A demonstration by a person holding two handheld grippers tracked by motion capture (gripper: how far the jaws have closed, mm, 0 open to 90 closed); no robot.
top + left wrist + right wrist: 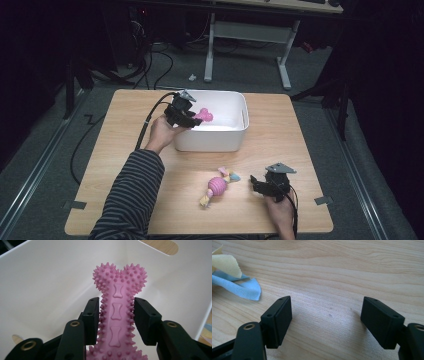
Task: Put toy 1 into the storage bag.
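Riding inside the white bin (45,290), the left gripper (116,315) pinches the pink spiked bone (117,307); the right gripper (261,184), open-jawed, sits at the candy-shaped toy's (218,186) three o'clock.

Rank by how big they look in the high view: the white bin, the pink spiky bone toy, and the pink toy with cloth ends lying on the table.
1. White bin, clearly largest.
2. Cloth-ended toy.
3. Bone toy, though the left gripper hides part of it, so these two are unsure.

A light wooden table (300,130) is set on grey carpeted floor (365,165). Beyond the table, a white-legged desk frame (247,37) is seen, with black cables (160,60) trailed across the floor to its left. The surroundings beyond the table are kept dark.
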